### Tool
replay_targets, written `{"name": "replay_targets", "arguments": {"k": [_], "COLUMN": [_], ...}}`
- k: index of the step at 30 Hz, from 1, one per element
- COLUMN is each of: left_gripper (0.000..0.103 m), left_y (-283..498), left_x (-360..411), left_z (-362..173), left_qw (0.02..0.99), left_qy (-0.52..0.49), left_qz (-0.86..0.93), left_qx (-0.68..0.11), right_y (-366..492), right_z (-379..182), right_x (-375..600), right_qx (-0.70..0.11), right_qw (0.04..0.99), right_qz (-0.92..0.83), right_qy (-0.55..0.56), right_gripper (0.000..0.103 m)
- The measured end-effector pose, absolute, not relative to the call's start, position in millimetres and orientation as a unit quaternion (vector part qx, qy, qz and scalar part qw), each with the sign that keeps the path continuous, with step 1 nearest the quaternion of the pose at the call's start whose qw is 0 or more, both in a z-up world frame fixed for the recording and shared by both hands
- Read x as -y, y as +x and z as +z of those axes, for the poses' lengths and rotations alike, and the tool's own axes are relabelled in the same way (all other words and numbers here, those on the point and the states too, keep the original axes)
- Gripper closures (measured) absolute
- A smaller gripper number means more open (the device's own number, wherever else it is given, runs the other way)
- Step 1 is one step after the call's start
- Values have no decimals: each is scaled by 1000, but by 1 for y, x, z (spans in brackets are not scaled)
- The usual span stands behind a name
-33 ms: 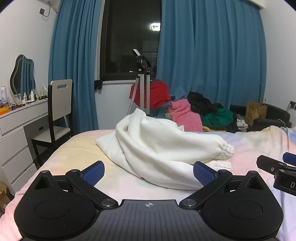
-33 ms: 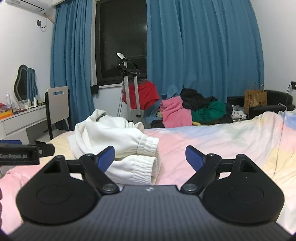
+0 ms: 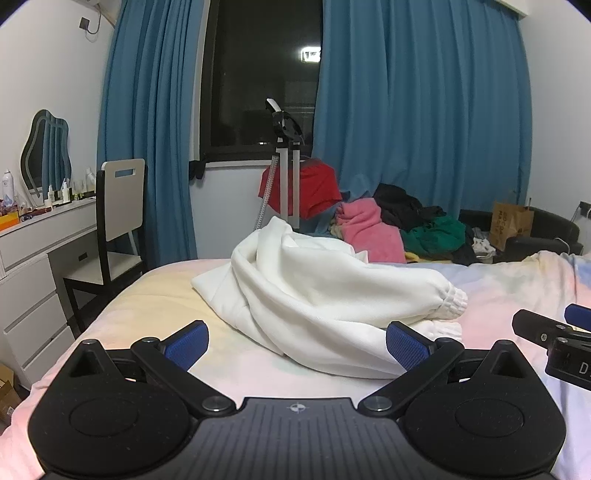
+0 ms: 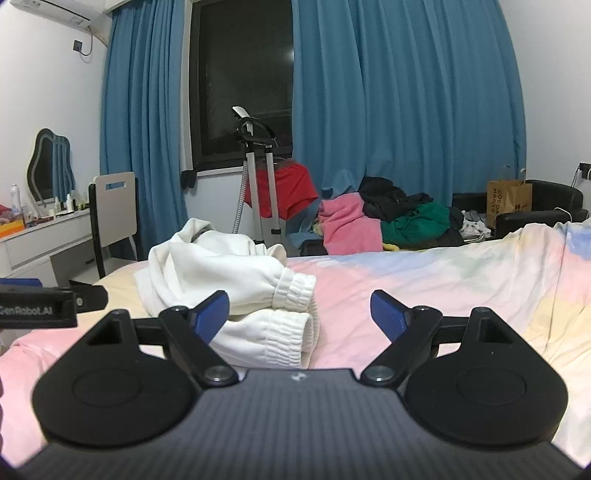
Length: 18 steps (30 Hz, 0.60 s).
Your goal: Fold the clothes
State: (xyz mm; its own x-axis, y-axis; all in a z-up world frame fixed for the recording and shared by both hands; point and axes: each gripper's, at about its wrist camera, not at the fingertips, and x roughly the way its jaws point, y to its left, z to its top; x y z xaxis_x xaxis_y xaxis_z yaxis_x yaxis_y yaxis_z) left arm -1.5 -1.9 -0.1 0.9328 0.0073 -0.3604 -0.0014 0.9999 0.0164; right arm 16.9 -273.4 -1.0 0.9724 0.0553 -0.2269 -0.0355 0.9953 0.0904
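A bedroom in a home. A bed [image 3: 155, 295] with a pastel sheet fills the foreground. At ten o'clock stand a white dresser [image 3: 33, 258] with bottles, a wavy mirror [image 3: 46, 147] and a chair [image 3: 122, 206]. At twelve o'clock blue curtains [image 3: 417, 110] frame a dark window [image 3: 258, 74]. At one o'clock lies a heap of clothes [image 3: 399, 229], and an air conditioner [image 4: 55, 11] hangs at eleven.

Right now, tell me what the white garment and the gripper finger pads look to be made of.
White garment: likely thick cotton fleece, matte; it holds soft rounded folds, and its cuffs are ribbed elastic knit. Finger pads: apparently blue rubber or similar, with a fine gridded texture, set on matte black plastic-looking fingers. Neither material is certain by sight.
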Motion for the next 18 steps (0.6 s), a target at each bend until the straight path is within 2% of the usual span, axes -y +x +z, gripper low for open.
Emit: {"name": "replay_targets", "arguments": {"k": [18], "left_gripper": [0], "left_y": [-15], "left_x": [3], "left_z": [4], "left_qw": [985], "left_qy": [5], "left_qz": [10], "left_qx": [-172], "right_y": [12], "right_z": [6], "right_x": [271], "right_qx": [-109], "right_qw": [993], "right_qz": [25], "right_qy": [32], "right_gripper": [18]}}
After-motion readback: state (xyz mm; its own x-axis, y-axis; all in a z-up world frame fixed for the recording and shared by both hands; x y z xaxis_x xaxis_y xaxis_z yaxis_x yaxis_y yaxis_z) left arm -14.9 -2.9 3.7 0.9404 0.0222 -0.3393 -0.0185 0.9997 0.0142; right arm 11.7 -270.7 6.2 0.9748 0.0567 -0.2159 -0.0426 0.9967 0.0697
